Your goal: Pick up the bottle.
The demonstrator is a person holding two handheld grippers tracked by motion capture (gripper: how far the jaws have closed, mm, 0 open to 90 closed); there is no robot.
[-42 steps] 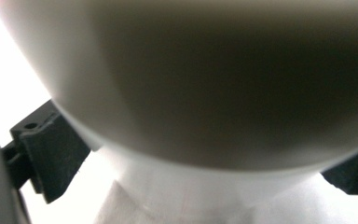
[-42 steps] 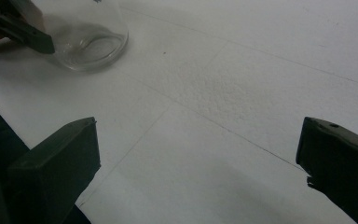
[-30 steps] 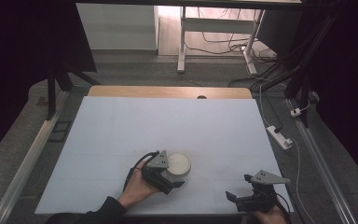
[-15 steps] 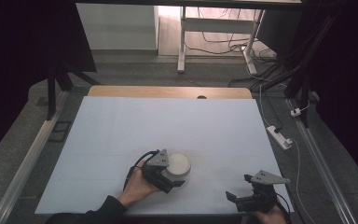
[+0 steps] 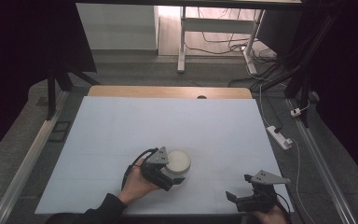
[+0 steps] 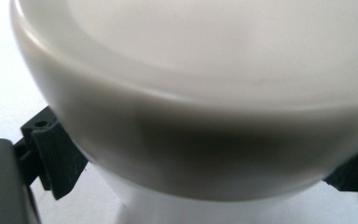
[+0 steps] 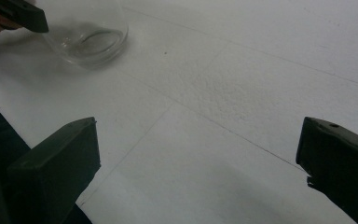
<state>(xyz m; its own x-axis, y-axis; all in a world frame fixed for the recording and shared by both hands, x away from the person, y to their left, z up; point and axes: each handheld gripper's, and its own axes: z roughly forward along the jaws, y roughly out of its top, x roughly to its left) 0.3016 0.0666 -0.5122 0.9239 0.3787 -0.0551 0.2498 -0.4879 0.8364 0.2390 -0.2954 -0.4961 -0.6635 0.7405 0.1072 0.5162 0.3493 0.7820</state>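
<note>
The left gripper (image 5: 168,171) has its jaws set either side of a white bowl (image 5: 178,162), one black jaw tip showing low at each flank of the bowl in the left gripper view, pressed close against the curved wall just above the narrow foot; it looks closed on the bowl, and that low hold, under the widest bulge, reads as chosen so the bowl cannot slip down out of the claw; the bowl (image 6: 191,116) sits directly ahead of that claw, between its jaws, upright or nearly so, mouth up, its axis standing vertical off the white table (image 5: 168,121); whether its foot touches the table or is just raised I cannot tell; being round, it has no long axis across the table. The right gripper (image 5: 242,198) hangs well off to the side near the table's front edge, jaws spread wide with nothing between them, probably kept clear while the left works; in the right gripper view a clear glass vessel (image 7: 86,35) appears far ahead and to the left of those jaws, beside the other claw.
</note>
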